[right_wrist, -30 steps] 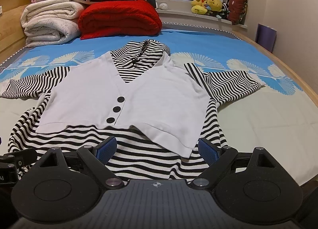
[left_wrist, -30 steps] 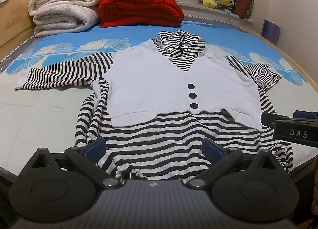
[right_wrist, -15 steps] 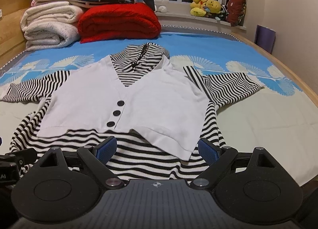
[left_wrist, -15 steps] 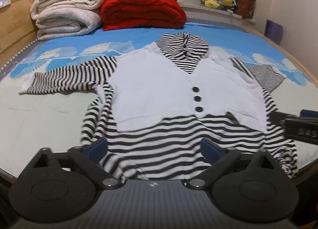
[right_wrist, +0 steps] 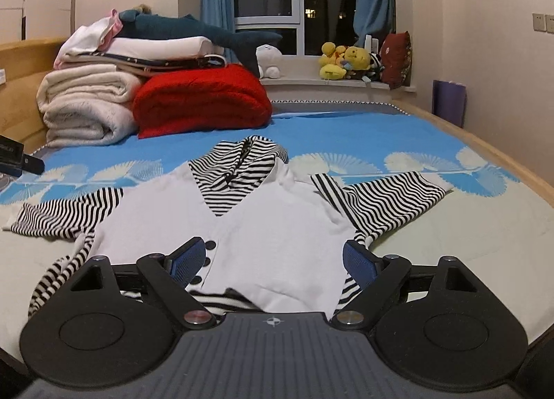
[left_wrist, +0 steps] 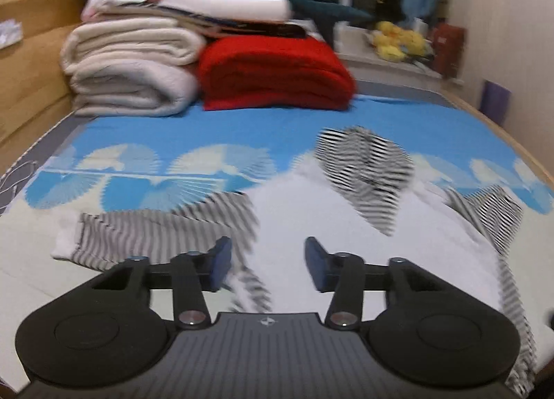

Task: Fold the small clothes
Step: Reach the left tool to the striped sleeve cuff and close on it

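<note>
While before wider, left hand-held gripper (left_wrist: pixel 265 262) narrowed, advanced

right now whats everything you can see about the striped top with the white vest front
The striped top lies face up and spread flat on the blue patterned bedspread. It looks like soft knit: black and white striped sleeves out to both sides, a striped hood at the neck, a white vest panel with three dark buttons. The striped hem is rumpled. Neither open gripper visibly grips it.
</note>
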A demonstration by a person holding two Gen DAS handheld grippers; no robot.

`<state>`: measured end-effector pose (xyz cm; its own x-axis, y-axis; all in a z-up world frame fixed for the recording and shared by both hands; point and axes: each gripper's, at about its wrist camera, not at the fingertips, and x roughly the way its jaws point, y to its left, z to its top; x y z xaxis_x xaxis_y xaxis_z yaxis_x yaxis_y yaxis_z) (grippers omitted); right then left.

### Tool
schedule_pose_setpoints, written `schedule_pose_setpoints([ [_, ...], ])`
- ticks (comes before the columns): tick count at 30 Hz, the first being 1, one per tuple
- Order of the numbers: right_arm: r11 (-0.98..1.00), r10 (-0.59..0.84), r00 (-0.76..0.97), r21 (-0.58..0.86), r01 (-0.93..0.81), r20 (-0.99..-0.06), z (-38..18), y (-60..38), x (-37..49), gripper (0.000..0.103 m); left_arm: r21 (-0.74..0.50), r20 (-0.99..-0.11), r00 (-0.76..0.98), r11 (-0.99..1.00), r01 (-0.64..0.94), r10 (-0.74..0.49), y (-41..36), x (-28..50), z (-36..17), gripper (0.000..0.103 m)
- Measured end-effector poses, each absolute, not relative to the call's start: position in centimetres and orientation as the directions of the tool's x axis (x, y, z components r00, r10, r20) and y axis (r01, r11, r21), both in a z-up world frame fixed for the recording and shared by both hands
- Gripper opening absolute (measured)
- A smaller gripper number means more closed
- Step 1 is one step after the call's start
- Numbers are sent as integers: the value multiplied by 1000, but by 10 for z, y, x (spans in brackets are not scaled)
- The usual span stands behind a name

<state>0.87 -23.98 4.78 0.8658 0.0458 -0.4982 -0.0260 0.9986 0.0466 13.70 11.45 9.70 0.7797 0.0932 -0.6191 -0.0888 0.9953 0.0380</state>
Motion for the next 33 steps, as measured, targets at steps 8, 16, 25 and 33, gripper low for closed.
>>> schedule_pose_setpoints([
  [8, 997, 48, 847, -30, -76, -529, 99, -237, 68, 88, -50, -748, 637, 942, -331, 184, 257, 206, 53, 29],
  [16, 980, 192, 858, 55, -189, -476, 147, -206, 184, 88, -200, -794, 572, 802, -563, 204, 361, 203, 13, 29],
  [25, 980, 198, 812, 139, -145, -550, 103, -212, 264, 72, -283, -852, 500, 666, -690, 156, 416, 219, -43, 44],
  [33, 957, 240, 761, 280, -79, -603, 72, -227, 309, 43, -303, -869, 468, 576, -759, 160, 431, 235, -63, 49],
])
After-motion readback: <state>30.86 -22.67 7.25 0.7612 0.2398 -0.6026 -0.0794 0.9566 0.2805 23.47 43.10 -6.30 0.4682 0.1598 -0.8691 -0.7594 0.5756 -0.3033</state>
